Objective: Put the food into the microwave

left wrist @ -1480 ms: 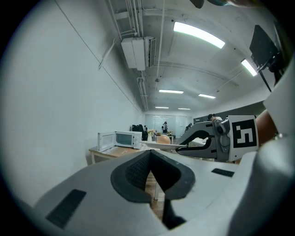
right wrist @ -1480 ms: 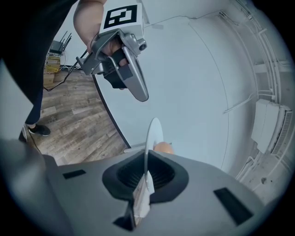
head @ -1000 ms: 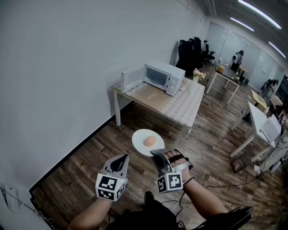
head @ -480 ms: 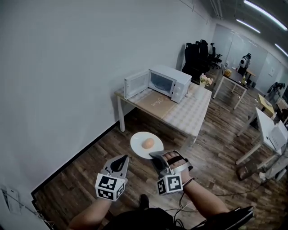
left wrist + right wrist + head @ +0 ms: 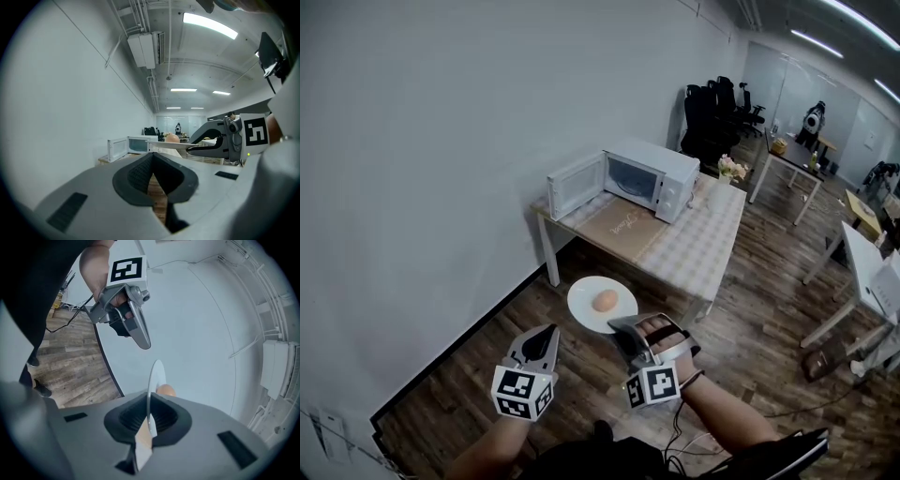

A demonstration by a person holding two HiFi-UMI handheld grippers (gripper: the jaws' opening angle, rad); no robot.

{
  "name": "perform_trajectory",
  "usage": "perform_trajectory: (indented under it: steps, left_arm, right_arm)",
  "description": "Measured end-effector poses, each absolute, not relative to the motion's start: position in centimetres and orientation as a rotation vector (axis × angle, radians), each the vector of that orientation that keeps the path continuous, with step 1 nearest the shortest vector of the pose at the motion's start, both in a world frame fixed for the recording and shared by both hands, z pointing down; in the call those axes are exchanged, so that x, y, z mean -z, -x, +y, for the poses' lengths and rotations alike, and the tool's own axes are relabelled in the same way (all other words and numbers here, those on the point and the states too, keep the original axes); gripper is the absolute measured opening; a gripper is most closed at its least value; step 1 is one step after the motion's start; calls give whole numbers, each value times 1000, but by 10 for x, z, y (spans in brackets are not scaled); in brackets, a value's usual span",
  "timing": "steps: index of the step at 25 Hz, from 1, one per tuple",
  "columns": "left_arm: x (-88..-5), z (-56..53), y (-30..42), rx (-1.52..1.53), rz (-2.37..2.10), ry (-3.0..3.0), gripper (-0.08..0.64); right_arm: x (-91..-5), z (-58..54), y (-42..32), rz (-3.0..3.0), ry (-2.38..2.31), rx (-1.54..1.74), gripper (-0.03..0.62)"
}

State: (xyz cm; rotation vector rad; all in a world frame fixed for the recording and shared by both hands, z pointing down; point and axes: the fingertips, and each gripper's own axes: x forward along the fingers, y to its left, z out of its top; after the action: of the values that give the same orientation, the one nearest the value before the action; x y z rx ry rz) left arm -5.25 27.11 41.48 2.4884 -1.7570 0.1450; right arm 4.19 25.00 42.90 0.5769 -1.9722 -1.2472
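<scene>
A white plate (image 5: pixel 581 298) carries a round tan piece of food (image 5: pixel 605 300). My right gripper (image 5: pixel 622 328) is shut on the plate's near rim and holds it level above the wooden floor. In the right gripper view the plate (image 5: pixel 156 376) shows edge-on between the jaws, with the food (image 5: pixel 165 390) behind it. My left gripper (image 5: pixel 546 336) hangs to the plate's left, shut and holding nothing; its pads meet in its own view (image 5: pixel 152 157). Ahead, the white microwave (image 5: pixel 652 176) stands on a table (image 5: pixel 694 239) with its door (image 5: pixel 575 185) swung open to the left.
A white wall runs along the left. A small vase of flowers (image 5: pixel 729 173) stands on the table right of the microwave. Black office chairs (image 5: pixel 712 108) and more desks (image 5: pixel 787 159) fill the back and right, where a person (image 5: pixel 815 120) stands far off.
Both grippers and the plate have moved forward toward the table, which now lies closer. The grip on the plate has not altered.
</scene>
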Motion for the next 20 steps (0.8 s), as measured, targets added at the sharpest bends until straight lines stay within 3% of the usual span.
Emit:
perform_trajectory:
  steps: [20]
  left_arm:
    - [-424, 158, 12, -267, -1792, -2436, 8]
  right_arm:
    - [-438, 127, -95, -2024, -553, 1211, 21]
